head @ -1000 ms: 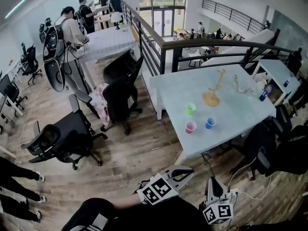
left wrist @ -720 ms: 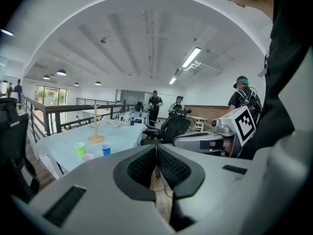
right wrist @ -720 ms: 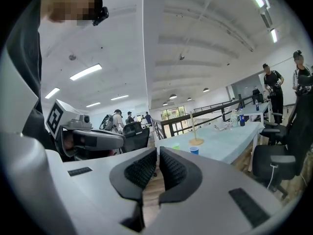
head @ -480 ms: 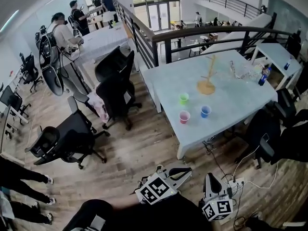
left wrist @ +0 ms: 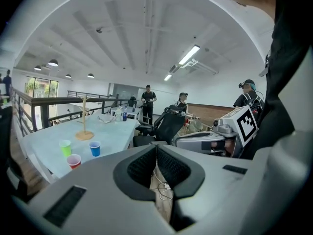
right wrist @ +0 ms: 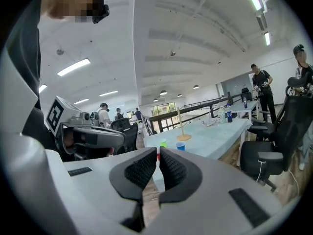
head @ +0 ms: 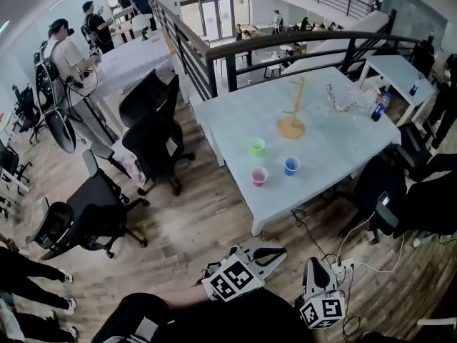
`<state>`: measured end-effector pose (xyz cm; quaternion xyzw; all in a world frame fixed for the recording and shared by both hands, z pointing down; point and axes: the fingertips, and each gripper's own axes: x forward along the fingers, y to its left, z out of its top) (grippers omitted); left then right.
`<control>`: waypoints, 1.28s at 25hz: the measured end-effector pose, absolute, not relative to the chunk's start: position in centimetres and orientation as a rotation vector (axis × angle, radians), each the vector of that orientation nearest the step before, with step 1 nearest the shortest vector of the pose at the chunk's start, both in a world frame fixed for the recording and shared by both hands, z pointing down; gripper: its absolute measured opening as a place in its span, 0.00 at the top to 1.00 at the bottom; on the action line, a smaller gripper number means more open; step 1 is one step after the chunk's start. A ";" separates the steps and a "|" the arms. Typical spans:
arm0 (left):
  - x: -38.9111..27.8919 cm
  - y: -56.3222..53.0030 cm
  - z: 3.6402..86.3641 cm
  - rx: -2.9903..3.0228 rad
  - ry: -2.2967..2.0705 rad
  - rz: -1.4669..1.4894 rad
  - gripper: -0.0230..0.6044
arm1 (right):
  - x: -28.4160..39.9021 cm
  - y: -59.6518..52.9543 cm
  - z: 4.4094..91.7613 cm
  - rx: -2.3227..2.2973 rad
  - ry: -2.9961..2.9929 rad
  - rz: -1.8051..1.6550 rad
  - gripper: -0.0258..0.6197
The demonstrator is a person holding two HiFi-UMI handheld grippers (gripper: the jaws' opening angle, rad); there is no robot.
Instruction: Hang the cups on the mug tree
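Observation:
On the pale blue table stand a green cup, a pink cup and a blue cup, in front of a wooden mug tree with bare pegs. My left gripper and right gripper hang low over the wooden floor, well short of the table, both shut with nothing between the jaws. The left gripper view shows the cups and the tree far off to the left. In the right gripper view the blue cup and the tree lie straight ahead, beyond the shut jaws.
Black office chairs stand left of the table and another at its right corner. A cable and power strip lie on the floor near my right gripper. A bottle and clutter sit at the table's far end. People stand in the background.
The table, cups and tree have shifted left and up in the head view, and the view has swung. Both grippers stay shut at the bottom of the frame.

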<state>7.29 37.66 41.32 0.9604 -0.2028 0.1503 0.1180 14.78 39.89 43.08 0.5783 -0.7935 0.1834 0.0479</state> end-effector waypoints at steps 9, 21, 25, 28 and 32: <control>5.1 29.9 40.1 2.796 -0.610 0.362 0.93 | 12.8 32.7 42.4 1.731 -2.390 0.510 0.90; 0.9 20.6 41.0 2.753 -0.491 0.267 0.93 | 9.3 24.7 42.4 1.794 -2.226 0.499 0.90; -0.3 18.6 42.1 2.734 -0.441 0.247 0.93 | 7.4 22.8 43.0 1.788 -2.170 0.524 0.90; -1.2 17.1 42.7 2.713 -0.430 0.235 0.93 | 6.3 21.5 42.9 1.781 -2.142 0.528 0.90; -2.0 15.6 43.3 2.684 -0.424 0.222 0.93 | 5.2 20.1 43.4 1.747 -2.130 0.541 0.90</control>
